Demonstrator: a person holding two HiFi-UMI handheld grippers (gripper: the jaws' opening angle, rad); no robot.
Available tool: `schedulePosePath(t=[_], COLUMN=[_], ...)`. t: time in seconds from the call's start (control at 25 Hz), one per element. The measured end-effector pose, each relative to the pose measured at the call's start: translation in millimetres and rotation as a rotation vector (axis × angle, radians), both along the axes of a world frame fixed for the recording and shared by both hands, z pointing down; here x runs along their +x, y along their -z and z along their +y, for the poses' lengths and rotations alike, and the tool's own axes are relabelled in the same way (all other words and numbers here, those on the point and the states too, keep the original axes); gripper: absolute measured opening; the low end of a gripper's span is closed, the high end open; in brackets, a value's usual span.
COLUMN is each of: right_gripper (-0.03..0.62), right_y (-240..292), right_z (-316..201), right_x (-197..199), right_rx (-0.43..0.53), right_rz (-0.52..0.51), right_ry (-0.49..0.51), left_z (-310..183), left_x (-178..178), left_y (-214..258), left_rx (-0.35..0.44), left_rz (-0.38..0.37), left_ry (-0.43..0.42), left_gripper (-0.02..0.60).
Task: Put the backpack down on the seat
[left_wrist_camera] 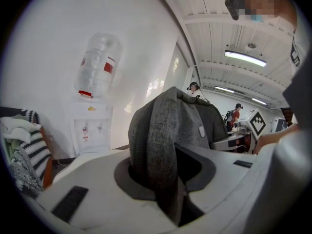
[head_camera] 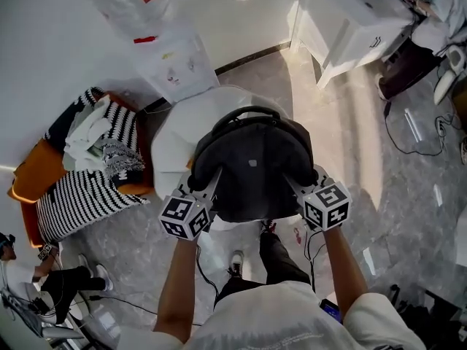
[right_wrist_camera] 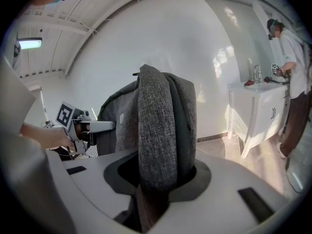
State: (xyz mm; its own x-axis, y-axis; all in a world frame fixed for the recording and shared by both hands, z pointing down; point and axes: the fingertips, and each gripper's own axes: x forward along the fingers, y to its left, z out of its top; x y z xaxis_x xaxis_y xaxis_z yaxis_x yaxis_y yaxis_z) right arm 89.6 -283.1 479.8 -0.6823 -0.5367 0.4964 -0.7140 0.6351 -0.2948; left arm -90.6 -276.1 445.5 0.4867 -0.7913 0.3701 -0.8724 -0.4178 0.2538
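Hanging over the white seat (head_camera: 171, 133), the backpack (head_camera: 252, 162) is clamped by its straps (left_wrist_camera: 163, 145) in the left hand-held gripper (head_camera: 210, 179) and right hand-held gripper (head_camera: 296, 182), with lowering and release judged undone.

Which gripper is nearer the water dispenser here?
Left. The left gripper, shut on the backpack, sits on the side facing the water dispenser. The right gripper grips the bag's far side, with the backpack between it and the dispenser.

Water dispenser (head_camera: 179, 60) behind white seat (head_camera: 170, 134), striped pile (head_camera: 91, 162) crowding left, bare floor (head_camera: 350, 141) open right
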Motion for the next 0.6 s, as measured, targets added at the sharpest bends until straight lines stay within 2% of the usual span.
schedulePosePath(t=[0.4,0.6], right_gripper=[0.110,0.110], right_y=[-17,-30], right_z=[-41,-42], right_x=[4,-5], right_rx=[-0.016,-0.035], right_rz=[0.036,0.047], right_ry=[0.012,-0.002], left_z=[-36,-41], left_x=[3,-7], left_y=[-19,-34], left_rx=[-0.009,-0.035], left_rz=[0.010,0.016], left_ry=[0.059,0.041], left_gripper=[0.112,0.112])
